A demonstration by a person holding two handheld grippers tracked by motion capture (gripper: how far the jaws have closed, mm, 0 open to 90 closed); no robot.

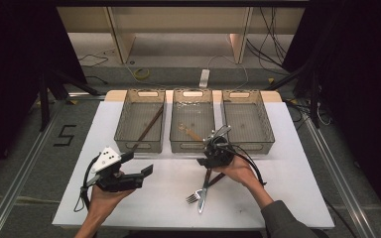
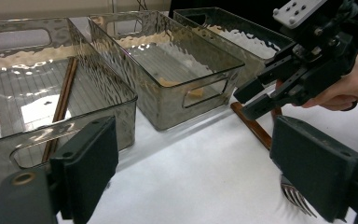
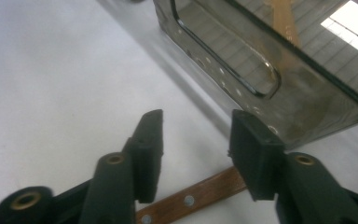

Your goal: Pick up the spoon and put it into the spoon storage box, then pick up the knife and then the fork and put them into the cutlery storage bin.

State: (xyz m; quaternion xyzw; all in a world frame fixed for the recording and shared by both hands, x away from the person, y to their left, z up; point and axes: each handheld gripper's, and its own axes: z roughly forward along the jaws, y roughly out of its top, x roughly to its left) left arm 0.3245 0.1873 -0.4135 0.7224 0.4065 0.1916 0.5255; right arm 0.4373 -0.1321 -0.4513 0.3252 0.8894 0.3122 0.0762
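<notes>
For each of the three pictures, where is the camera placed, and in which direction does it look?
High view: above the person's side, looking forward and down at three bins; both forearms and each hand-held gripper show.
Left gripper view: on the left hand-held gripper, looking across the table at the bins; the right hand shows.
Right gripper view: on the right hand-held gripper, looking down at a wooden handle.
Shared: both gripper views show the middle bin and that handle.

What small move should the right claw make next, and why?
Probably lower a little further and close. The right claw hangs open astride the wooden riveted handle lying on the white table beside the middle bin, and its pads look not yet pressed on it.
</notes>
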